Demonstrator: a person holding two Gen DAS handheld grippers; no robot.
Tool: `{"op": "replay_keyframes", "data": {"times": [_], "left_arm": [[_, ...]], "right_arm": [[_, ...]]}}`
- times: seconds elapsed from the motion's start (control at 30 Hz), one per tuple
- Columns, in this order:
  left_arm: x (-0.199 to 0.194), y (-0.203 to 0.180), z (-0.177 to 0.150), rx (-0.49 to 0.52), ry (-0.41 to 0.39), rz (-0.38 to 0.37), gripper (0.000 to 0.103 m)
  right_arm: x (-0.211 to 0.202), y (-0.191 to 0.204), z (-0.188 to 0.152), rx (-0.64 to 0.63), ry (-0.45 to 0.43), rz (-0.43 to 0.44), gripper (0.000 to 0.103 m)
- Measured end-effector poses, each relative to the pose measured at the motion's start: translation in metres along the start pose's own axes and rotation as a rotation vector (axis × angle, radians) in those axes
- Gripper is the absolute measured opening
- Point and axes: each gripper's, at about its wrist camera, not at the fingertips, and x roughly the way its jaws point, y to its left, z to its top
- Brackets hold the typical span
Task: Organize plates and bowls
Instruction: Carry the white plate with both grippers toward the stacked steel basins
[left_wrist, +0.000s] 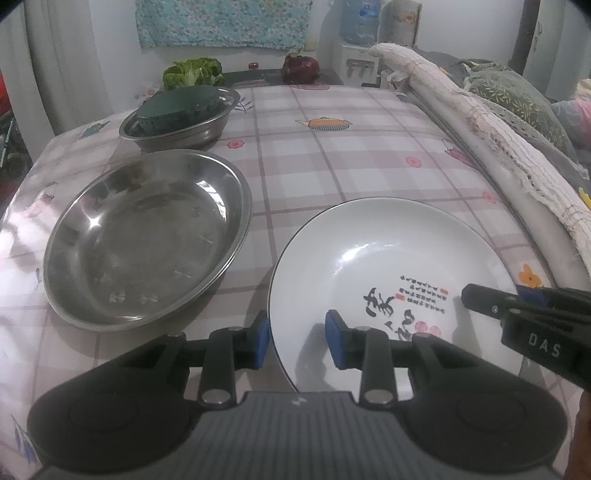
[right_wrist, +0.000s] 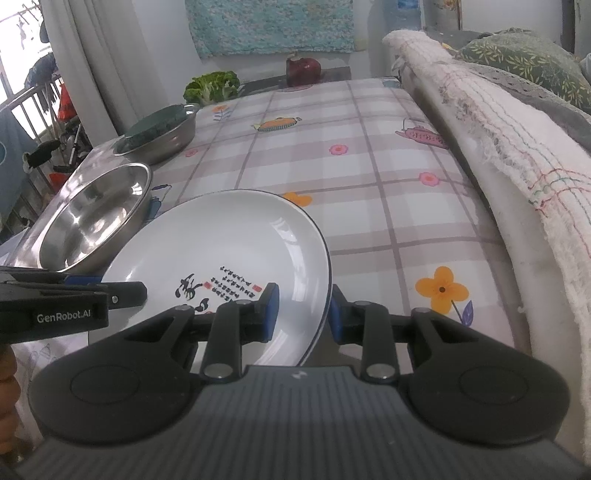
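A white plate (left_wrist: 388, 266) (right_wrist: 229, 236) with black calligraphy lies on the checked tablecloth. My left gripper (left_wrist: 297, 341) straddles its left rim, with the blue pads apart and a gap on the inner side. My right gripper (right_wrist: 303, 314) straddles the right rim the same way, also with a visible gap. Each wrist view catches a finger of the other gripper (left_wrist: 480, 297) (right_wrist: 125, 291) at the plate's opposite edge. A wide steel plate (left_wrist: 147, 236) (right_wrist: 96, 218) sits just left of the white one. Behind it, a steel bowl (left_wrist: 207, 129) (right_wrist: 173, 136) holds an upturned dark green bowl (left_wrist: 181, 107).
A cloth-covered padded rail (left_wrist: 498, 147) (right_wrist: 498, 155) runs along the table's right side, with cushions behind it. A leafy green vegetable (left_wrist: 192, 72) and a dark red round object (left_wrist: 301, 68) sit at the far end. The table's left edge drops off beside the steel plate.
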Motion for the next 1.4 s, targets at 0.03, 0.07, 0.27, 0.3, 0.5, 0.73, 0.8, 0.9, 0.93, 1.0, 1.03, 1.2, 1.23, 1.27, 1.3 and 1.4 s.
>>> {"op": "replay_keyframes", "data": {"times": [0.03, 0.07, 0.27, 0.3, 0.5, 0.73, 0.8, 0.9, 0.93, 1.0, 1.03, 1.2, 1.23, 1.27, 1.3, 1.4], "left_arm": [[0.000, 0.000, 0.000, 0.001, -0.002, 0.001, 0.033], [-0.001, 0.000, 0.000, 0.001, -0.003, 0.002, 0.033], [-0.004, 0.000, -0.001, 0.002, -0.011, 0.001, 0.033], [-0.004, 0.000, -0.001, 0.002, -0.011, 0.001, 0.033], [-0.007, -0.001, 0.000, 0.000, -0.019, -0.002, 0.033], [-0.009, -0.001, -0.002, 0.011, -0.040, -0.014, 0.033], [-0.010, 0.001, -0.001, 0.008, -0.043, -0.024, 0.033], [-0.008, 0.007, 0.001, -0.005, -0.045, -0.035, 0.026], [-0.007, 0.008, 0.002, -0.010, -0.045, -0.038, 0.024], [-0.005, 0.012, 0.003, -0.018, -0.040, -0.047, 0.021], [-0.004, 0.012, 0.003, -0.019, -0.037, -0.049, 0.019], [0.002, 0.018, 0.004, -0.037, -0.019, -0.064, 0.015], [0.002, 0.018, 0.005, -0.037, -0.019, -0.064, 0.015], [0.002, 0.018, 0.005, -0.038, -0.020, -0.063, 0.015], [0.002, 0.017, 0.005, -0.041, -0.022, -0.061, 0.015], [0.002, 0.018, 0.005, -0.051, -0.019, -0.059, 0.014]], "right_arm": [[-0.001, 0.000, 0.000, 0.001, -0.002, 0.001, 0.027], [-0.001, 0.000, 0.000, 0.000, -0.003, 0.000, 0.027], [-0.005, 0.001, 0.002, -0.004, -0.010, -0.003, 0.027], [-0.005, 0.001, 0.002, -0.005, -0.011, -0.005, 0.027], [-0.008, 0.002, 0.003, -0.009, -0.020, -0.007, 0.028], [-0.004, -0.002, 0.000, -0.002, -0.006, -0.014, 0.027], [-0.003, -0.003, -0.002, 0.003, -0.004, -0.015, 0.025], [-0.006, -0.005, -0.002, 0.008, -0.005, -0.010, 0.023], [-0.006, -0.005, -0.002, 0.011, -0.006, -0.008, 0.022], [-0.009, -0.008, -0.003, 0.022, -0.005, 0.000, 0.021], [-0.009, -0.009, -0.003, 0.032, -0.002, 0.006, 0.020], [-0.005, -0.017, -0.005, 0.091, 0.014, 0.042, 0.018], [-0.004, -0.017, -0.005, 0.094, 0.013, 0.044, 0.018], [-0.004, -0.017, -0.005, 0.096, 0.011, 0.044, 0.019], [-0.004, -0.017, -0.005, 0.098, 0.009, 0.043, 0.019], [-0.004, -0.015, -0.006, 0.092, 0.003, 0.036, 0.018]]}}
